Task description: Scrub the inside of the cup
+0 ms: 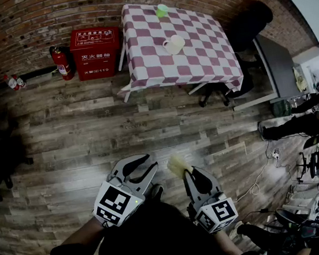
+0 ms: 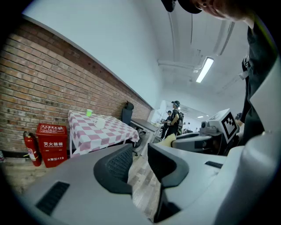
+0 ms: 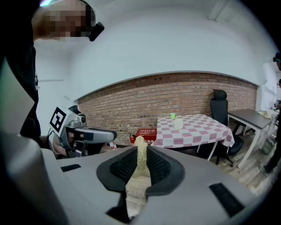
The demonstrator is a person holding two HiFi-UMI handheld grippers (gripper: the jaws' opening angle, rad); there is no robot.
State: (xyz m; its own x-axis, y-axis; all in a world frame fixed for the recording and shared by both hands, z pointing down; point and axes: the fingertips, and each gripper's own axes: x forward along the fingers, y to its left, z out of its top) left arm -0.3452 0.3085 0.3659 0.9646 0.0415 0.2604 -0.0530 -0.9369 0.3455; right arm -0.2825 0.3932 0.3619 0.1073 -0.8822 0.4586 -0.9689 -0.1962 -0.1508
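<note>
A white cup [image 1: 174, 44] stands on the table with the pink-and-white checked cloth [image 1: 151, 66], far ahead of me; it also shows as the cup [image 3: 178, 123] and the cup [image 2: 100, 122] in the gripper views. My right gripper [image 1: 184, 174] is shut on a yellowish sponge [image 1: 177, 166], which pokes out past the jaws as the sponge [image 3: 141, 154]. My left gripper [image 1: 140, 167] is open with nothing between its jaws. Both grippers hang over the wooden floor, well short of the table.
A small green cup [image 1: 162, 10] sits at the table's far edge. A red fire-equipment box [image 1: 96, 52] and an extinguisher [image 1: 61, 62] stand against the brick wall, left of the table. A black office chair [image 1: 246, 31] and a grey desk [image 1: 279, 64] are to the right, with people beyond.
</note>
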